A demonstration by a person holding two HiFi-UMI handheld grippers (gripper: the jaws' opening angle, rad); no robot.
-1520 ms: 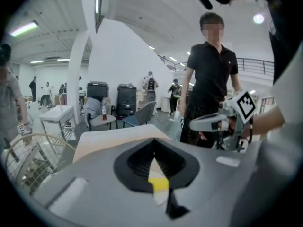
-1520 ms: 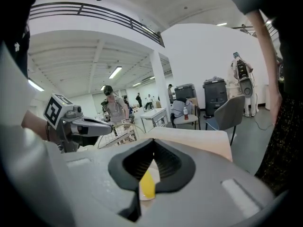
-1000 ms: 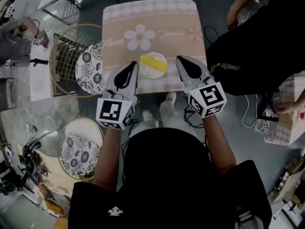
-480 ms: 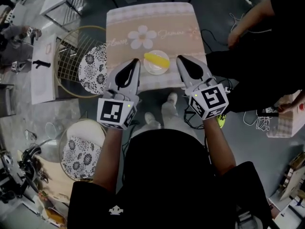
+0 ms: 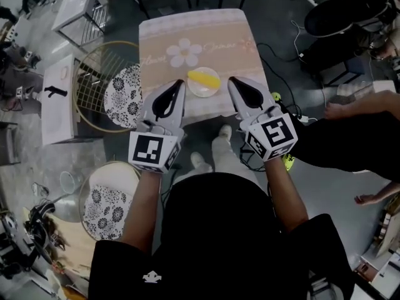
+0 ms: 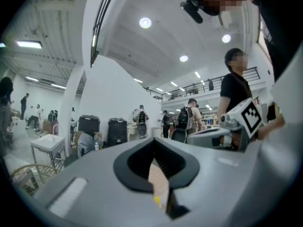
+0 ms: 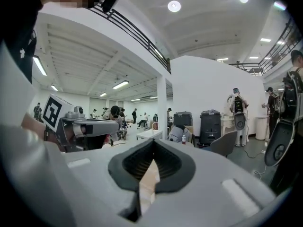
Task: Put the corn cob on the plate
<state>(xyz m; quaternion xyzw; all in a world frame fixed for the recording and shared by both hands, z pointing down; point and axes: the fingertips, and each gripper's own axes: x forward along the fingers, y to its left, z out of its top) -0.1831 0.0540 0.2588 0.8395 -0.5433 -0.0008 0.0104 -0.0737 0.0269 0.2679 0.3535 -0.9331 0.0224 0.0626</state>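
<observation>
The yellow corn cob (image 5: 204,79) is lying on the small white plate (image 5: 194,92) near the edge of the beige flowered surface (image 5: 187,30), risking a knock from the left gripper (image 5: 179,84) or right gripper (image 5: 232,80), fingers closed empty.

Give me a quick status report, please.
Left gripper and right gripper shut, empty. Corn cob on plate. Nothing in the way.

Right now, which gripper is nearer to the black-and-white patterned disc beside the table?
Left. The left gripper is just right of the disc in the head view; the right gripper is past the plate, farther off.
</observation>
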